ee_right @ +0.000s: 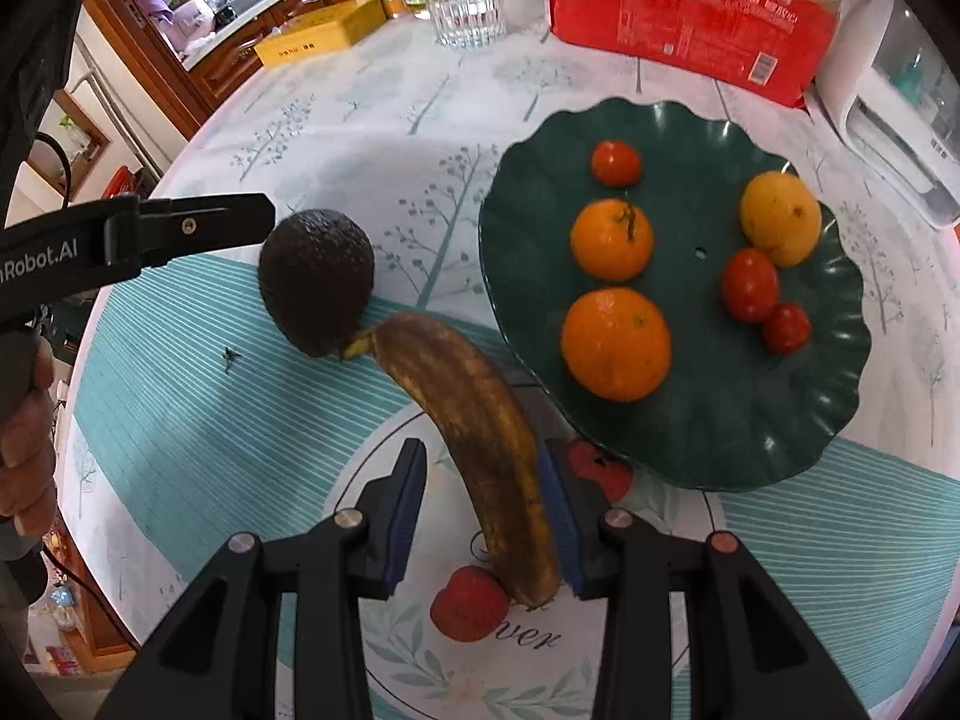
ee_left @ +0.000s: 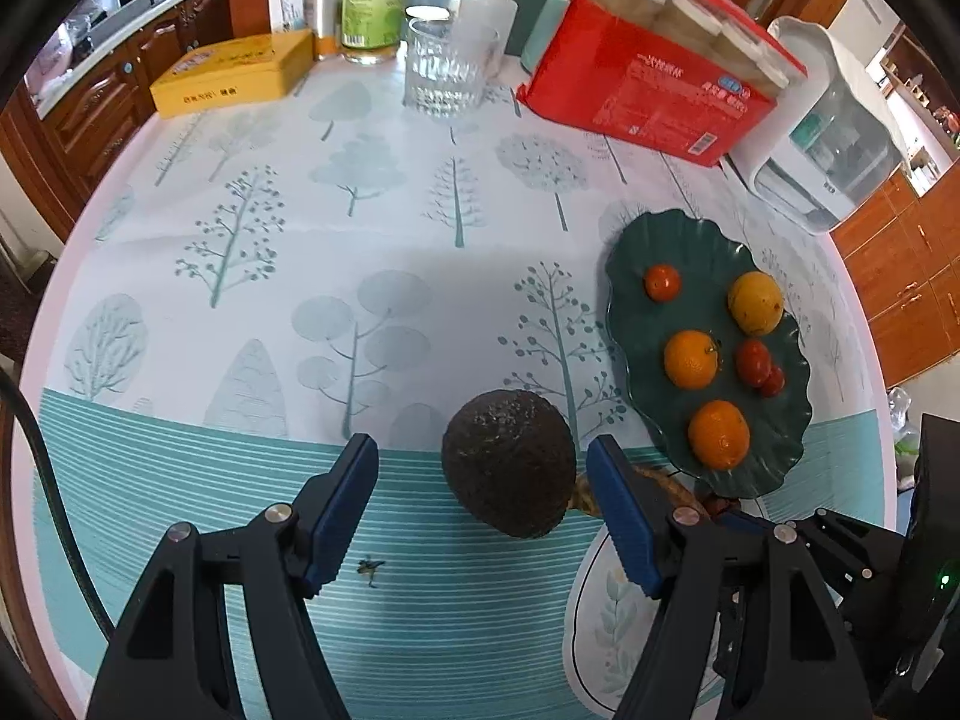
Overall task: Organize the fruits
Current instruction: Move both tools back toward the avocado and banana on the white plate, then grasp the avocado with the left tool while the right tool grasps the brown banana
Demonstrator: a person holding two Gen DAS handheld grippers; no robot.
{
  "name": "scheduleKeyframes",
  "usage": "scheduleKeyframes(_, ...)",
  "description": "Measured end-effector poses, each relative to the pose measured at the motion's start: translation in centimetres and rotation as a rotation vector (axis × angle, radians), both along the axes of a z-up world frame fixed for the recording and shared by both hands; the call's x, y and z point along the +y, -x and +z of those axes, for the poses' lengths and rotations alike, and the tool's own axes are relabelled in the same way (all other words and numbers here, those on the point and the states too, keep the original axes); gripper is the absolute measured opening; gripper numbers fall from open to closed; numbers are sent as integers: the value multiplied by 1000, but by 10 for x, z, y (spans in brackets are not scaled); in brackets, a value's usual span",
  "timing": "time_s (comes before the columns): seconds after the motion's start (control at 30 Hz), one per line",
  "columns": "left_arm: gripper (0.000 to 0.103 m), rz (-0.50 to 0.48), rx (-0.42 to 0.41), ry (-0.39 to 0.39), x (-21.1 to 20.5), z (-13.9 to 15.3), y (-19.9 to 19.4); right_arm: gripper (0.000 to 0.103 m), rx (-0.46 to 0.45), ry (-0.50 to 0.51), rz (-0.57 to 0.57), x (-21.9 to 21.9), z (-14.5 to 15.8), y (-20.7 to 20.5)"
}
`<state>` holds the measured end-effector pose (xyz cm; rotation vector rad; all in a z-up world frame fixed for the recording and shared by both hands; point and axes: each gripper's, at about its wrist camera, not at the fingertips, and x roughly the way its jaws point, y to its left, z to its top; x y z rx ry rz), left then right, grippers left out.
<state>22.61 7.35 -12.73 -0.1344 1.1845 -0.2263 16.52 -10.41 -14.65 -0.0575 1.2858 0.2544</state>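
A dark avocado (ee_left: 509, 463) lies on the tablecloth between the open jaws of my left gripper (ee_left: 486, 516), untouched; it also shows in the right wrist view (ee_right: 316, 281). A brown overripe banana (ee_right: 480, 444) lies between the open jaws of my right gripper (ee_right: 483, 519), its side against the right pad. A green leaf-shaped plate (ee_right: 720, 420) holds two oranges (ee_right: 616, 343), a yellow fruit (ee_right: 780, 226) and three small tomatoes (ee_right: 750, 285). Two strawberries (ee_right: 468, 603) lie on the cloth by the banana. The plate also shows in the left wrist view (ee_left: 636, 252).
At the table's back stand a red package (ee_left: 648, 90), a glass (ee_left: 447, 69), a yellow tin (ee_left: 234, 75), bottles (ee_left: 369, 6) and a white appliance (ee_left: 828, 138). The left gripper's arm (ee_right: 132, 240) reaches in beside the avocado. A small dark speck (ee_left: 369, 569) lies on the cloth.
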Motion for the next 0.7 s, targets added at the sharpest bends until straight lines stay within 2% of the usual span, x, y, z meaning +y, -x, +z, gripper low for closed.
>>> scheduleKeyframes(0.5,71,4,55,9,-13,-25,-13,39,-29,89,120,11,-12,-3)
scheduleKeyframes(0.7,71,27,73,26,-11,-35,-16,39,-22,162,190,25,-22,-7)
